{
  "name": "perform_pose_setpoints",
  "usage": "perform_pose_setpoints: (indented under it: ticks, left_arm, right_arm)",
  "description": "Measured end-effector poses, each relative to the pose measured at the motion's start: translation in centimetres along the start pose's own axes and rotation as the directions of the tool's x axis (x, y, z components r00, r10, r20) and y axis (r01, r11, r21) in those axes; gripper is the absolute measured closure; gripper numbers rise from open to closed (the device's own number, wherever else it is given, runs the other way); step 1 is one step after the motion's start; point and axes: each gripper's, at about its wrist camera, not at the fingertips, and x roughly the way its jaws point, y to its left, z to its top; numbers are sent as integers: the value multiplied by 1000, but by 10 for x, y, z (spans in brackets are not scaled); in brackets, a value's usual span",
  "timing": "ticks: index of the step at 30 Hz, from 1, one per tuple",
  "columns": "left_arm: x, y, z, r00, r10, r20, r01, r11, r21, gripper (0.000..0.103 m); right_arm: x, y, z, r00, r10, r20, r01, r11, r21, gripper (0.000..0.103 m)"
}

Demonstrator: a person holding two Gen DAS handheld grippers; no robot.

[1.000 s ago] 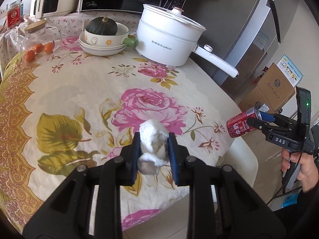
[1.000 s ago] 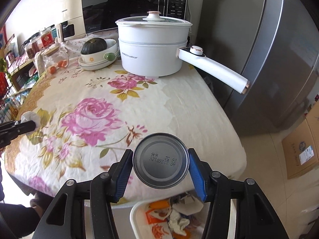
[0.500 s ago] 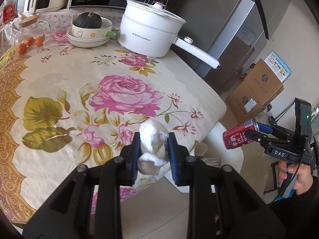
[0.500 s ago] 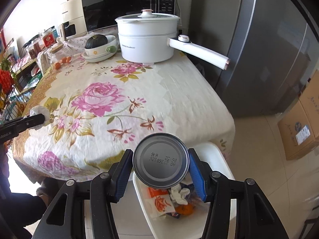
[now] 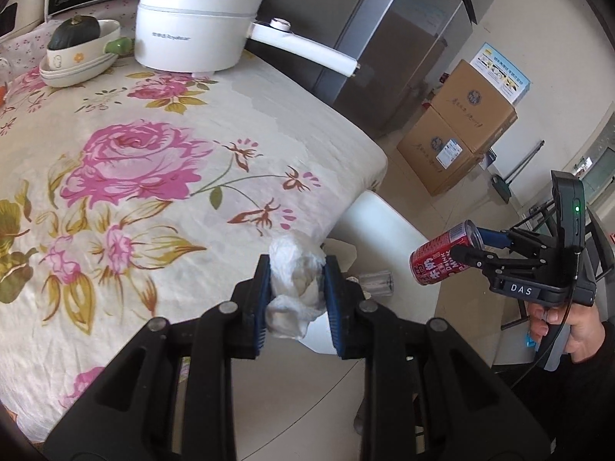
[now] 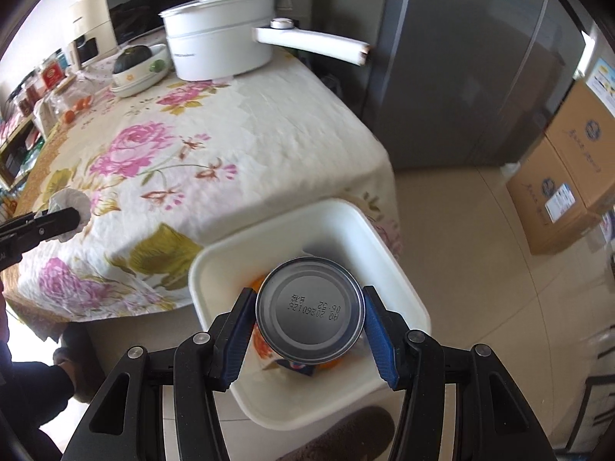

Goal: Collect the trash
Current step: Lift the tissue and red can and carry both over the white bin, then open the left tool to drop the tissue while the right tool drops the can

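Observation:
My left gripper (image 5: 296, 299) is shut on a crumpled white tissue wad (image 5: 296, 288) and holds it over the table's front corner, beside the white trash bin (image 5: 384, 226). The tissue wad (image 6: 69, 207) also shows in the right wrist view. My right gripper (image 6: 309, 319) is shut on a red drink can (image 6: 310, 317), seen bottom-on, and holds it right above the open white trash bin (image 6: 269, 238). The can (image 5: 446, 259) shows red in the left wrist view, in the right gripper (image 5: 472, 247). The bin holds wrappers and other trash.
A table with a floral cloth (image 5: 134, 161) carries a white pot with a long handle (image 5: 200, 27) and a bowl with a dark squash (image 5: 77, 42). A grey fridge (image 6: 480, 77) and cardboard boxes (image 5: 461, 126) stand on the floor to the right.
Both grippers have moved off the table toward the bin. The can now hangs over the bin's opening, and the tissue sits at the table corner next to the bin.

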Motion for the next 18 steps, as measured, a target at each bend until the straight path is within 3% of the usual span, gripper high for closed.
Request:
perform_pose_setpoints:
  ticks: [10,18]
  left_arm:
    - [54,-52,-4,995,-62,-80,69,994,90,74]
    - [82,-86,-8,993,-62,-101,79,981,174,71]
  right_arm:
    - [8,-45,-18,998,-29,-52,34,996,86,47]
    - [9,-58,-24,997,-35,-69,42,994,105,47]
